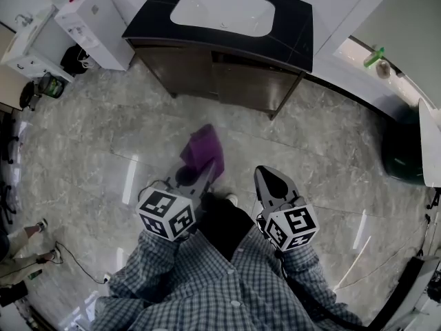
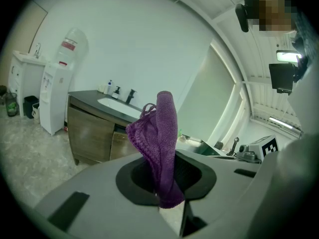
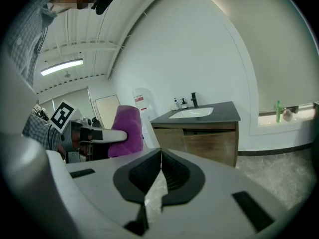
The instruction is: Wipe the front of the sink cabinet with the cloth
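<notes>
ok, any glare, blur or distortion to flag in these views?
Head view: fisheye curves the sink cabinet; light streaks glare on the polished floor. Left gripper view: black vignette; the cloth is sharp. Right gripper view: same vignette, wall bowed, background clear.

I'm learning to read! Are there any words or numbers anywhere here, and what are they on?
No text here can be read.
Red label on the water bottle: too blurred to read.
Small bottles: print too small to read.
Marker cubes: only black-and-white square patterns, no letters or numbers.
</notes>
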{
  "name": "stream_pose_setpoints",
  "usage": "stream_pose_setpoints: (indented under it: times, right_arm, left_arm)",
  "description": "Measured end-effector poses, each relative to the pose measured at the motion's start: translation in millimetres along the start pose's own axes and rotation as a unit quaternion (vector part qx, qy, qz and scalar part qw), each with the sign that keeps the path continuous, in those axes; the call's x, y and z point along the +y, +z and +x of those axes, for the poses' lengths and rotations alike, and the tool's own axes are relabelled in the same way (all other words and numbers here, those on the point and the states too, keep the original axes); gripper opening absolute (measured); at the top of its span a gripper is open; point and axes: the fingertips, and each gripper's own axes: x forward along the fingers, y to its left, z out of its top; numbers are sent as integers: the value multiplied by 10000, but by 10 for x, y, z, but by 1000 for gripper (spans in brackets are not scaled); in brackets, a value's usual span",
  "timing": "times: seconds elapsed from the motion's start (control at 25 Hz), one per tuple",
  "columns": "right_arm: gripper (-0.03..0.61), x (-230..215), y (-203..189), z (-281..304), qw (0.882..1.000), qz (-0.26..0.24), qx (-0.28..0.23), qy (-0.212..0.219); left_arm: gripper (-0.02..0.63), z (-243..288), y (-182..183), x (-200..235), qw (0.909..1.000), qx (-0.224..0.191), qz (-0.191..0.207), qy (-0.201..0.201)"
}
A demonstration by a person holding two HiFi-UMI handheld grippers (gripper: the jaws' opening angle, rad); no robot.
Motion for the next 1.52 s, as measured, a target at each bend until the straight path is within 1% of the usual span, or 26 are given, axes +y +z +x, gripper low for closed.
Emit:
stream_pose_setpoints:
  times: [0.2, 0.4, 0.6, 0.68, 0.8, 0.96, 1.12, 1.24, 1.36, 1.52]
  right_arm:
    - [18, -54, -138, -61, 9999, -29, 125, 38]
    - [18, -132, -148, -16, 9998, -17, 183, -42]
    - [18, -369, -33, 192, 9994, 46, 242, -240]
    - [18, -485, 36, 333, 9992, 75, 290, -283]
    - [18, -626, 159, 622, 9989, 61, 370, -278]
    - [18, -793, 354, 1036, 9986, 166, 362, -334]
    - [18, -910, 478, 1394, 9980, 286, 366, -439]
    - [18, -996, 545, 1603, 9974, 322, 355, -545]
    - [18, -1142, 587, 1743, 9959, 377, 332, -747]
    - [18, -1333, 511, 1837, 9920, 569, 367, -1063]
  left_arm:
    - [69, -39, -193, -10, 9997, 20, -196, 142]
    - [69, 76, -193, 76, 9996, 26, -265, 112]
    - [69, 435, -27, 331, 9994, 81, -333, 83]
    - [69, 607, 79, 461, 9995, 127, -287, 91]
    - [69, 839, 270, 687, 9996, 190, -175, 98]
    - [69, 1090, 490, 1013, 9993, 277, -230, 119]
    - [69, 1297, 667, 1252, 9991, 293, -291, 2]
    - [69, 1466, 742, 1431, 9990, 348, -273, -69]
    - [69, 1656, 782, 1593, 9985, 425, -317, -152]
    - [69, 1838, 747, 1803, 9976, 588, -314, -187]
